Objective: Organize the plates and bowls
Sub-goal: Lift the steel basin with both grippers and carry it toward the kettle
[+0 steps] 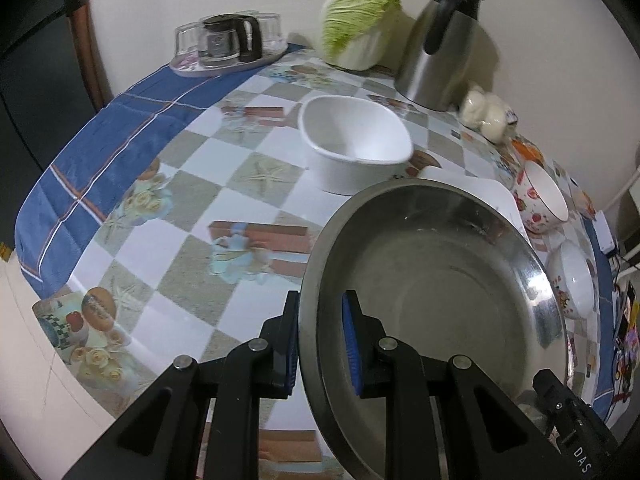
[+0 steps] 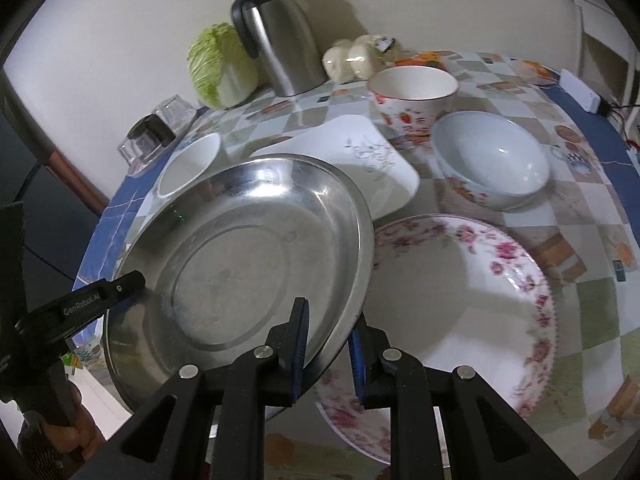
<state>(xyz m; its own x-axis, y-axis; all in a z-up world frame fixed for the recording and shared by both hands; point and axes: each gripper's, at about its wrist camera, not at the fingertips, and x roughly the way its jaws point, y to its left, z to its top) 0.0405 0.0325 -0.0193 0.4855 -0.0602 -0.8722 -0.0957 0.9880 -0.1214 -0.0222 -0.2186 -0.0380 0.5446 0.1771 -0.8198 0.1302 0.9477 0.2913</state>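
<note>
A dull, scuffed steel pan (image 2: 244,256), round and shallow, hangs tilted above the table (image 1: 168,216), overlapping a rose-patterned plate (image 2: 472,304). The left gripper (image 1: 320,344) and right gripper (image 2: 329,350) each pinch opposite rims, jaws nearly closed on the metal.

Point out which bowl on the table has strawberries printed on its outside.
The tall white bowl with red strawberries and a thin dark rim line, standing in front of the steel thermos jug. The low round white bowl and plain white squarish bowl lack them.
</note>
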